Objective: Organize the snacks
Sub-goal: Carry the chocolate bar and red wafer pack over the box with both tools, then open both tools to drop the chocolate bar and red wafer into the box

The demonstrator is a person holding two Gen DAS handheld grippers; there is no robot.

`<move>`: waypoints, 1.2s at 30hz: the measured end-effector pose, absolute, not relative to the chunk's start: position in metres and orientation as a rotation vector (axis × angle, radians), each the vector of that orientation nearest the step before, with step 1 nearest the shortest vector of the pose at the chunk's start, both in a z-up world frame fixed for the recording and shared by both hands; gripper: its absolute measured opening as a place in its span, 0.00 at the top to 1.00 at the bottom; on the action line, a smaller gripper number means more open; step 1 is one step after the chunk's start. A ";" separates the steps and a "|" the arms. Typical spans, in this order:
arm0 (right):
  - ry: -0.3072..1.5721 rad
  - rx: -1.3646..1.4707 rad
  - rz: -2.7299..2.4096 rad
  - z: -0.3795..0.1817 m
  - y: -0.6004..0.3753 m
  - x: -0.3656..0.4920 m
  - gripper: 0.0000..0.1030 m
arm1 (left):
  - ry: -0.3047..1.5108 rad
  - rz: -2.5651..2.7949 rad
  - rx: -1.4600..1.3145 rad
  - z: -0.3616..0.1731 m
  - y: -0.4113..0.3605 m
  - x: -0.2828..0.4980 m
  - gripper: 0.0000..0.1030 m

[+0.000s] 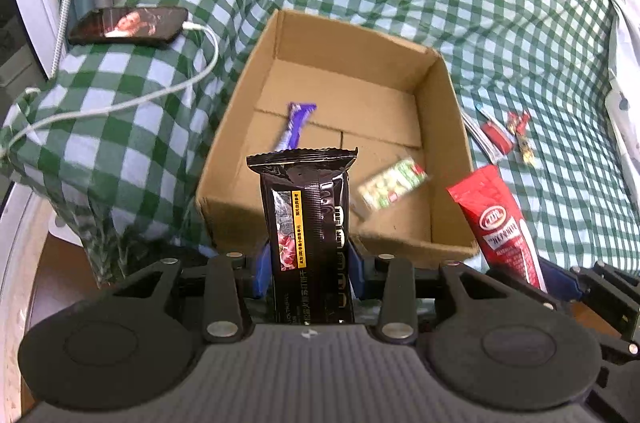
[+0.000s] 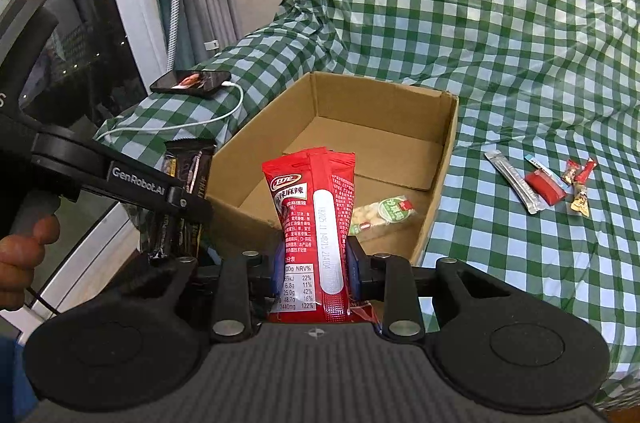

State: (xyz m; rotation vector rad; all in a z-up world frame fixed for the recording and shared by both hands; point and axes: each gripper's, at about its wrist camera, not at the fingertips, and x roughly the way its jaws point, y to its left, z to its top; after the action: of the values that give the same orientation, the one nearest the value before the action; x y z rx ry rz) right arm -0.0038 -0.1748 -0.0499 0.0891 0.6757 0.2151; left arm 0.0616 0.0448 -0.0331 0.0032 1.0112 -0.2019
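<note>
My left gripper (image 1: 308, 263) is shut on a black snack packet (image 1: 306, 219), held upright just before the near wall of an open cardboard box (image 1: 444, 119). Inside the box lie a purple wrapped bar (image 1: 296, 125) and a green-and-white snack pack (image 1: 390, 189). My right gripper (image 2: 312, 267) is shut on a red snack packet (image 2: 310, 219), also upright near the box's (image 2: 444, 159) front edge. The red packet (image 1: 496, 223) shows at the right of the left wrist view. The left gripper with the black packet (image 2: 188, 199) shows at the left of the right wrist view.
The box sits on a green-checked cloth (image 2: 500, 43). Several small snacks lie on the cloth right of the box: a silver stick (image 2: 516, 187), a red pack (image 2: 546, 187) and small candies (image 2: 580, 183). A phone (image 1: 128, 25) on a white charging cable (image 1: 160, 91) lies left of the box.
</note>
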 end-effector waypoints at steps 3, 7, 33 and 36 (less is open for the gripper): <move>0.668 0.096 0.212 -0.048 -0.172 0.006 0.70 | 1.000 -0.192 0.001 -0.029 0.046 0.074 0.59; 0.663 0.096 0.217 -0.045 -0.167 0.021 0.70 | 0.994 -0.178 -0.008 -0.029 0.048 0.094 0.59; 0.739 0.152 0.166 -0.081 -0.180 0.119 0.69 | 1.089 -0.180 0.090 -0.078 0.014 0.193 0.59; 0.750 0.155 0.161 -0.088 -0.185 0.128 0.69 | 1.101 -0.185 0.108 -0.085 0.008 0.200 0.59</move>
State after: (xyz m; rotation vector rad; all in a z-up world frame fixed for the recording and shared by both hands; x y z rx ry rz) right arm 0.1281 -0.1853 -0.0884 0.1546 0.7504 0.1611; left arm 0.1997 0.0076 -0.0849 0.1076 1.1010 -0.1845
